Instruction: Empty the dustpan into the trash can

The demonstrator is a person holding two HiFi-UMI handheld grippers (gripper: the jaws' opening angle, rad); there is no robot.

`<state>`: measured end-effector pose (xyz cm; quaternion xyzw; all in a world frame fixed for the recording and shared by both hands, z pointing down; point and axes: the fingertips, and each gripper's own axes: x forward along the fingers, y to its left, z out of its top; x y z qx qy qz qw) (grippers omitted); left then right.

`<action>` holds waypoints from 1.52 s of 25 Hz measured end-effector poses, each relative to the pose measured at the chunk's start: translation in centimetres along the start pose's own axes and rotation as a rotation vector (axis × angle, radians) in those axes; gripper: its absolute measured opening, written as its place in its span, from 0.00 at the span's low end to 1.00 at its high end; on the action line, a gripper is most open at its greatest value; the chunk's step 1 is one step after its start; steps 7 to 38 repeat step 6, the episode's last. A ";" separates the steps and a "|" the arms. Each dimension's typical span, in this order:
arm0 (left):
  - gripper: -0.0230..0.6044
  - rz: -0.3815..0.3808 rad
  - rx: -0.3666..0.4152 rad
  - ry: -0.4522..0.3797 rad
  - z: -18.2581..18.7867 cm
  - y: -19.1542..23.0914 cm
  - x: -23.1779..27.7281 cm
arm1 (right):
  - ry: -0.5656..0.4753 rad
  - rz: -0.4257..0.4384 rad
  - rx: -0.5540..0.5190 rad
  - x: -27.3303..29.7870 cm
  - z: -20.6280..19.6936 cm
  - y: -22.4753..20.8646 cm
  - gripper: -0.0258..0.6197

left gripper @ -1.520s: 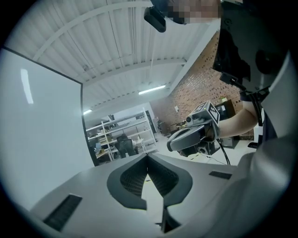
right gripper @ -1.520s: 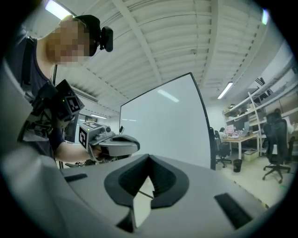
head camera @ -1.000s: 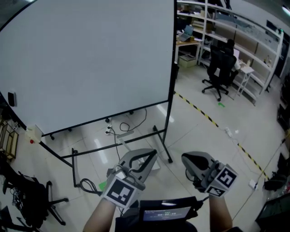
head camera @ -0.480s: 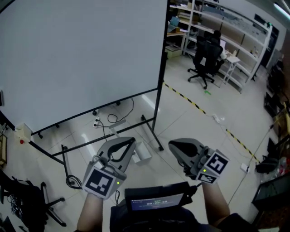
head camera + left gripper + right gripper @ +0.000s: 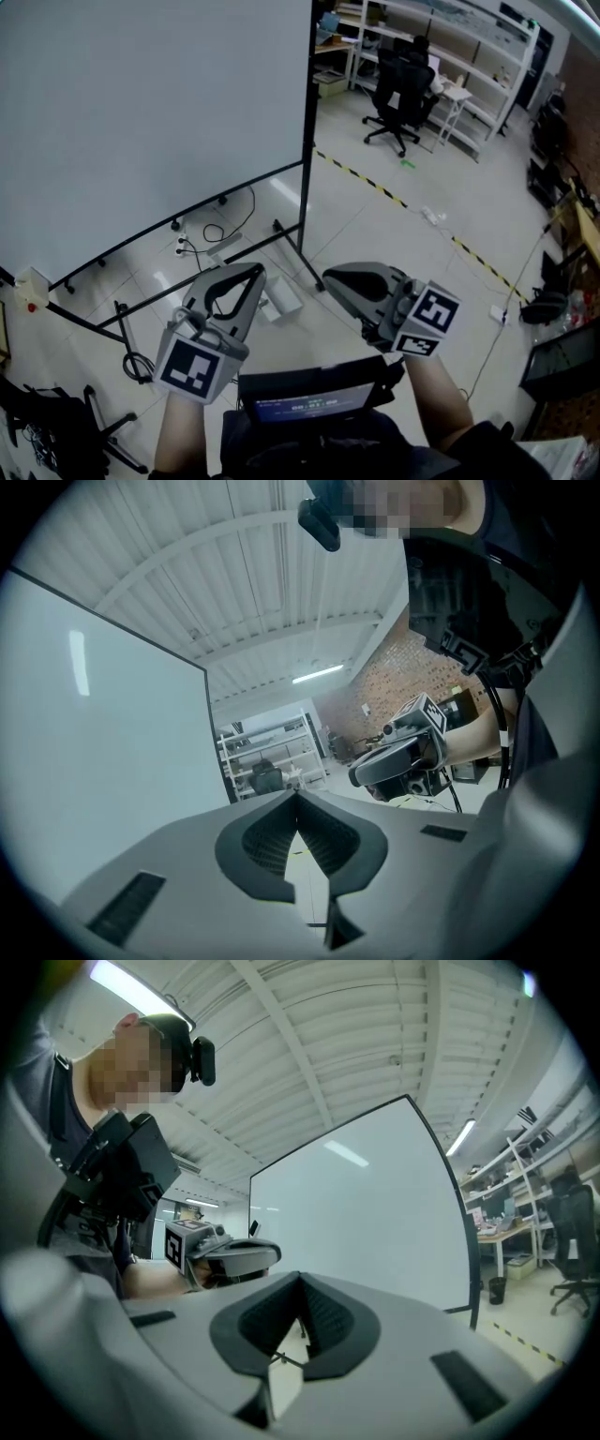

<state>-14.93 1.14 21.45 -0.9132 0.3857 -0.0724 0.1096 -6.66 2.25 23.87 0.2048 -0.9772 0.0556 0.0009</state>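
At the left, a whiteboard (image 5: 141, 112) is seen on its wheeled stand. Below it the left gripper (image 5: 248, 274) is held level, jaws pressed together on nothing. The right gripper (image 5: 328, 278) is carried just alongside, likewise closed and empty. Further right, striped floor tape (image 5: 375, 187) and an office chair (image 5: 394, 80) are shown. The dustpan is caught by no view.

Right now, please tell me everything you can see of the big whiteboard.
The whiteboard is a large blank white panel, smooth and slightly glossy, in a thin black frame. It stands upright on black legs with small casters on the pale floor, filling the head view's upper left. Cables lie on the floor beneath it.
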 end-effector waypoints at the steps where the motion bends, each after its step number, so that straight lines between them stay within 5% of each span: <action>1: 0.03 -0.003 0.008 0.003 -0.3 0.3 0.0 | 0.004 0.003 -0.001 0.5 -0.2 0.0 0.05; 6: 0.04 0.016 0.029 0.006 -1.9 3.3 -1.1 | 0.015 0.019 -0.009 3.9 -0.5 -0.5 0.05; 38: 0.04 0.016 0.029 0.006 -1.9 3.3 -1.1 | 0.015 0.019 -0.009 3.9 -0.5 -0.5 0.05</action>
